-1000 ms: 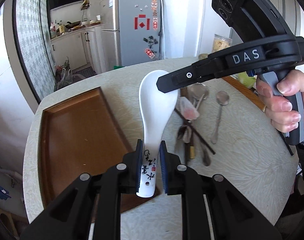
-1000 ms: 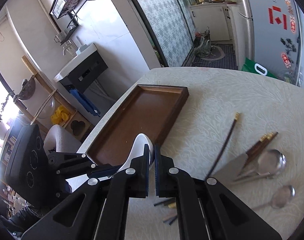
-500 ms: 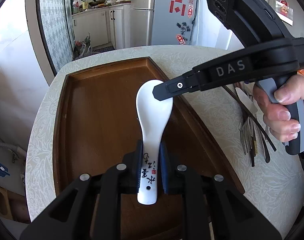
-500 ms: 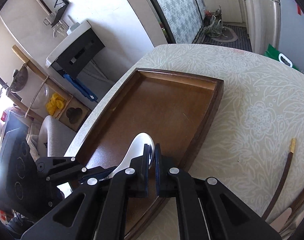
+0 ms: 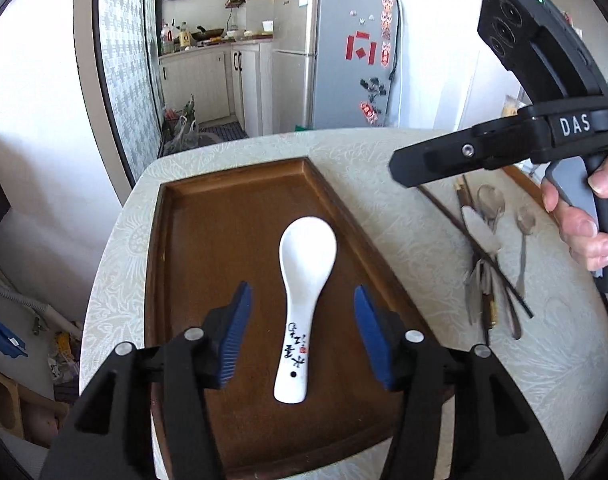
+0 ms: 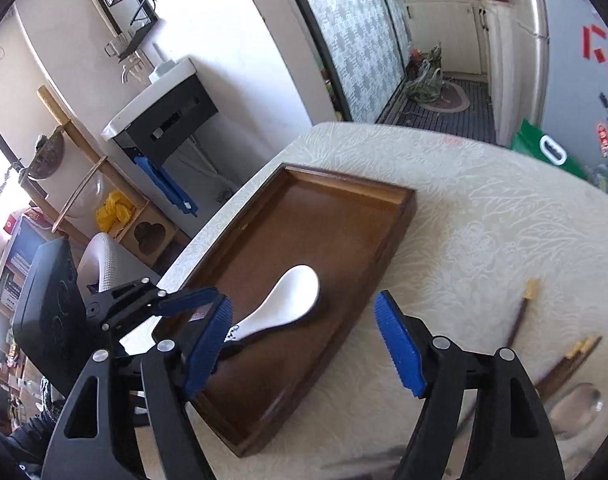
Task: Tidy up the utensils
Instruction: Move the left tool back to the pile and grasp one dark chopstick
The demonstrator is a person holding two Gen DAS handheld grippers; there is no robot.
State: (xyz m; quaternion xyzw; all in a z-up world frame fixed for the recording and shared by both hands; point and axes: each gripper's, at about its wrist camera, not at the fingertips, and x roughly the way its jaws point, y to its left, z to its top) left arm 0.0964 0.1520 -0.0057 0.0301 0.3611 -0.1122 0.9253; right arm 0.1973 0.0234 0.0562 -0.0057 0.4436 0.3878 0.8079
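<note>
A white ceramic spoon (image 5: 302, 280) with black lettering on its handle lies flat in the brown wooden tray (image 5: 208, 240). My left gripper (image 5: 300, 328) is open, its blue pads on either side of the spoon's handle, not touching it. My right gripper (image 6: 304, 344) is open and empty above the tray's near edge; it shows in the left wrist view (image 5: 431, 164) to the right of the tray. The spoon (image 6: 288, 300) and tray (image 6: 343, 220) also show in the right wrist view.
Metal spoons (image 5: 491, 204), dark chopsticks (image 5: 463, 232) and other cutlery lie in a loose pile on the cream patterned table (image 5: 423, 240) right of the tray. Chopsticks (image 6: 523, 312) and a metal spoon (image 6: 579, 408) show in the right wrist view. The table edge curves left of the tray.
My left gripper opened and let go of the white spoon, which now lies in the tray. My right gripper opened, left the spoon's bowl and drew back to the right.
</note>
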